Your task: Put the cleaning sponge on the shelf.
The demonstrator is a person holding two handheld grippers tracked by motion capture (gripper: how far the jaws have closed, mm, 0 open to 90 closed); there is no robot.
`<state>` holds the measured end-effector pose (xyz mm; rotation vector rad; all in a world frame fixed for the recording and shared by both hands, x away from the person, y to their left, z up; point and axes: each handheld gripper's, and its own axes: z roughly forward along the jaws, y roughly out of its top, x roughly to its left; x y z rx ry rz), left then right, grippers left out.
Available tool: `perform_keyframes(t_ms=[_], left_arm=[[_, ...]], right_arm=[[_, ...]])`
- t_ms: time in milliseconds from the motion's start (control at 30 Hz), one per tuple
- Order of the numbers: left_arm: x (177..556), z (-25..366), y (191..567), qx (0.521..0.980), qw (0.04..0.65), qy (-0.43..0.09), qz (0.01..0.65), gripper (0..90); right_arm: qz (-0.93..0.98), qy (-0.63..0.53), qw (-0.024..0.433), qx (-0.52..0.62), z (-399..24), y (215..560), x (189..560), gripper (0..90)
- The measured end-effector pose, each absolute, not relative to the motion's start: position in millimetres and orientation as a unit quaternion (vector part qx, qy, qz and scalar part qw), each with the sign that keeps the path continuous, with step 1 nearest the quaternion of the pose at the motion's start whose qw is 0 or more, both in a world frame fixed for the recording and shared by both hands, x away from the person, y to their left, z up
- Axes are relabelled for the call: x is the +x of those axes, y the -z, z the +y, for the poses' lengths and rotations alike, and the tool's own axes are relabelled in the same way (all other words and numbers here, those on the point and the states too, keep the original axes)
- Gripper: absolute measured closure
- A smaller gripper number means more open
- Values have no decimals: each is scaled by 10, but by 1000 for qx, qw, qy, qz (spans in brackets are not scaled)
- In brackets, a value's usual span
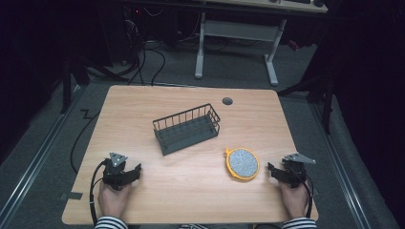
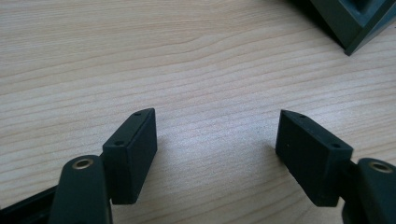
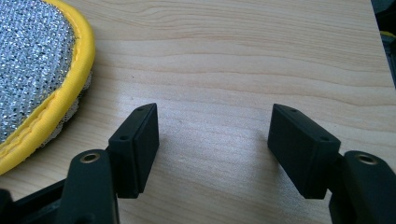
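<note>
A dark wire basket [image 1: 187,128] stands in the middle of the wooden table [image 1: 143,105], and one of its corners [image 2: 355,23] shows at the top right of the left gripper view. A round silver scouring pad with a yellow rim [image 1: 242,163] lies flat to the right of the middle; its edge [image 3: 42,79] fills the left of the right gripper view. My left gripper [image 1: 138,169] rests low over the table's near left, open and empty [image 2: 217,140]. My right gripper [image 1: 270,168] sits just right of the pad, open and empty [image 3: 215,135].
A round cable hole [image 1: 227,101] lies near the table's far edge. A second desk's white legs [image 1: 236,47] and cables on the floor are beyond the table. Bare wood [image 1: 200,191] lies between the two hands.
</note>
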<state>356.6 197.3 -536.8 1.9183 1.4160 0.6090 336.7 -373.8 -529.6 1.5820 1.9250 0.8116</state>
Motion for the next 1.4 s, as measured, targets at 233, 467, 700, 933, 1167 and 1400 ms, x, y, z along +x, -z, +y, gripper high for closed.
perform_keyframes(t_ms=[233,467,700,933,1167,1400], left_arm=[[3568,1973,5368,737,335,-230,540,279],[3566,1969,5367,739,332,-231,538,273],[3575,1988,5366,742,334,-232,532,306],[3575,1994,5364,740,336,-230,535,309],[3559,1992,5297,737,347,-202,544,306],[3570,2008,5221,738,355,-182,544,319]], right_arm=[[710,-299,258,583,-3737,5296,3367,338],[709,-300,258,584,-3734,5297,3366,338],[708,-299,258,585,-3731,5296,3365,339],[708,-299,258,585,-3731,5296,3365,339],[708,-299,258,586,-3731,5296,3366,342],[708,-299,258,586,-3731,5296,3365,341]])
